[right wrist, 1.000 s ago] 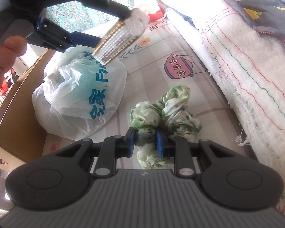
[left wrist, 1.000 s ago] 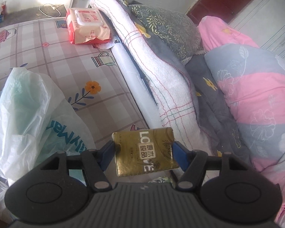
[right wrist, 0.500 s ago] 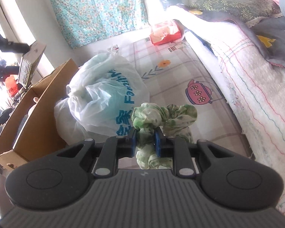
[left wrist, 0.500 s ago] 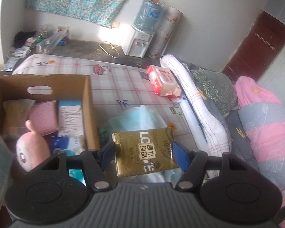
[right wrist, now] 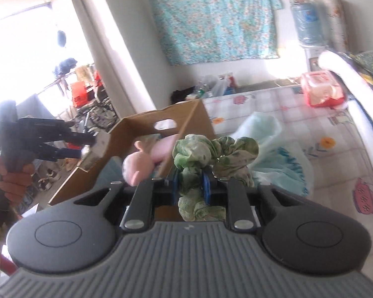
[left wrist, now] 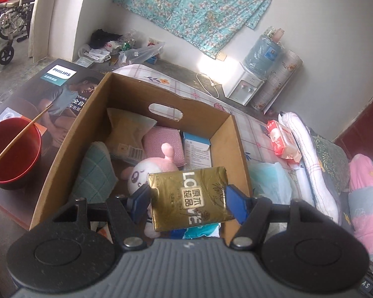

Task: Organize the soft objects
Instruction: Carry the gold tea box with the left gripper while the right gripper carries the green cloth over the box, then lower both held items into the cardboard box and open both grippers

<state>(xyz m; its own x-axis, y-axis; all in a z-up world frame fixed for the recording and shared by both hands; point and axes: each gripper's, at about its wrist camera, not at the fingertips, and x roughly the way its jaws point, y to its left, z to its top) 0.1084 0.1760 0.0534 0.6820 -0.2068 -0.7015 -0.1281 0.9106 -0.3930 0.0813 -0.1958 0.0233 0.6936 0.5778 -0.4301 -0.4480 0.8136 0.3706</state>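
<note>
My left gripper (left wrist: 189,198) is shut on a gold tissue pack (left wrist: 189,197) and holds it above the near end of an open cardboard box (left wrist: 230,134). In the box lie a pink plush toy (left wrist: 151,167), a pink pad (left wrist: 163,139), a teal checked cloth (left wrist: 94,173) and a blue-and-white carton (left wrist: 196,149). My right gripper (right wrist: 191,183) is shut on a green-and-white crumpled cloth (right wrist: 211,154), raised in the air by the box (right wrist: 136,134). In the right wrist view the left gripper (right wrist: 87,149) with its pack hangs at the left, a hand around its handle.
A red bucket (left wrist: 12,154) with a stick stands on a Philips carton (left wrist: 49,87) left of the box. A pale plastic bag (right wrist: 273,154) lies right of the box on the checked mattress (right wrist: 335,134). A red wipes pack (left wrist: 283,141), rolled towel (left wrist: 310,168) and quilts lie beyond.
My left gripper swung left from the bedding to above the box with the gold pack. My right gripper lifted the green cloth off the mattress toward the box.
</note>
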